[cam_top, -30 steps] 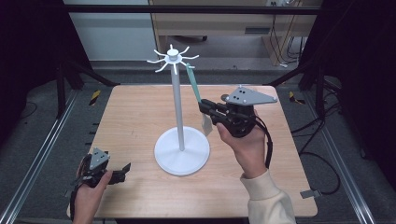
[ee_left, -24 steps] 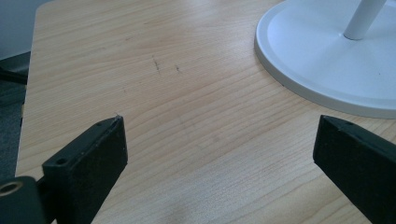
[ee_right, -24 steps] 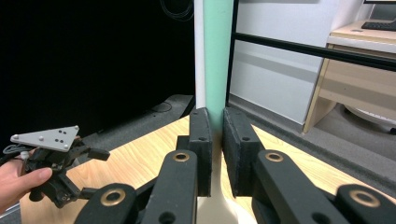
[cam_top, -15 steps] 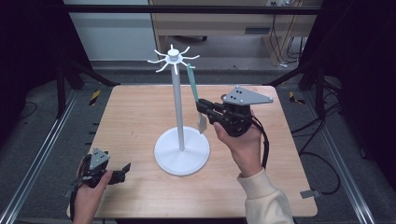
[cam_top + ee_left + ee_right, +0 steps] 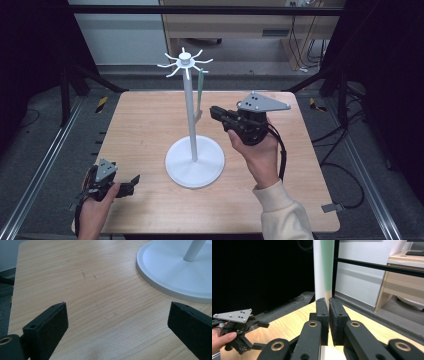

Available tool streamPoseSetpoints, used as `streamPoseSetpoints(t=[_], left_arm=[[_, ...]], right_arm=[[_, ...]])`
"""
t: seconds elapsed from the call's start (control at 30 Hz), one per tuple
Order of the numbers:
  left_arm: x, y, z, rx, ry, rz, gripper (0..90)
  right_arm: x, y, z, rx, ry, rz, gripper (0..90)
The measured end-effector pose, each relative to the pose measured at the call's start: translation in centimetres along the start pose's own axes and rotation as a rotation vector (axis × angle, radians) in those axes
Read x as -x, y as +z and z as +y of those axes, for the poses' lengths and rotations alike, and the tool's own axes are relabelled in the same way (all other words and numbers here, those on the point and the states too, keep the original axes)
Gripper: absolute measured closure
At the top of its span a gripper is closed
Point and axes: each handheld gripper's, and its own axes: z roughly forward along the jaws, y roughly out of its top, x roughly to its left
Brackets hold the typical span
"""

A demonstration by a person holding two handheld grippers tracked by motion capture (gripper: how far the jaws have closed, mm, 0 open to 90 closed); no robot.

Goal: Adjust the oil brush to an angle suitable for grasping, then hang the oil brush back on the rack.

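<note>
Near the middle of the wooden worktop (image 5: 150, 120) stands a white stand (image 5: 194, 161): a round flat base, a thin upright pole and a ring of short hooks at the top. From one hook on the far right of that ring hangs a long, slim green strip (image 5: 200, 92) with a pale tan lower end, dangling just beside the pole and well clear of the wood below.

To the right of the pole, the right gripper (image 5: 216, 112) is held level in a raised hand, its grey three-cornered plate on top and its cable looping down past the wrist. It points left toward the strip's lower end. Its jaws have just been closing and now stand almost together, leaving a thin slit. In the right gripper view the strip's tan end (image 5: 326, 293) sits right above the jaw tips, in line with the slit; whether the pads actually pinch it I cannot tell.

Down at the near left corner, the left gripper (image 5: 131, 181) lies low over the worktop in the other hand, well apart from the stand. Its jaws are spread wide with nothing between them, bare wood beneath and the edge of the white base (image 5: 175, 272) off to one side.
</note>
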Motion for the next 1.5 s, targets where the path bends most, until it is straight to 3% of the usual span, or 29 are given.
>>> streamPoseSetpoints(t=[0.17,0.33,0.53,0.67,0.87,1.1,1.5], left_arm=[[0.0,0.1,0.0,0.000,0.003,-0.003,2.6],[0.0,0.1,0.0,0.000,0.004,-0.005,2.6],[0.1,0.2,0.1,-0.001,0.005,-0.009,2.6],[0.1,0.2,0.1,0.001,0.005,-0.010,2.6],[0.1,0.2,0.1,-0.001,0.003,-0.014,2.5],[0.2,0.2,0.1,-0.003,0.006,-0.018,2.5],[0.2,0.3,0.1,0.001,0.007,-0.016,2.4]], right_arm=[[0.0,-1.0,0.2,-0.022,-0.029,-0.100,82.9],[0.3,-2.0,0.4,-0.034,-0.026,-0.166,75.3],[1.0,-2.3,0.3,-0.062,-0.004,-0.240,55.0],[1.5,-1.9,-0.2,-0.107,-0.004,-0.298,42.0],[2.3,-1.6,-0.9,-0.124,-0.017,-0.378,22.5],[3.1,-1.8,-1.3,-0.137,-0.016,-0.431,14.1],[4.3,-3.2,-1.7,-0.116,-0.018,-0.451,7.7]])
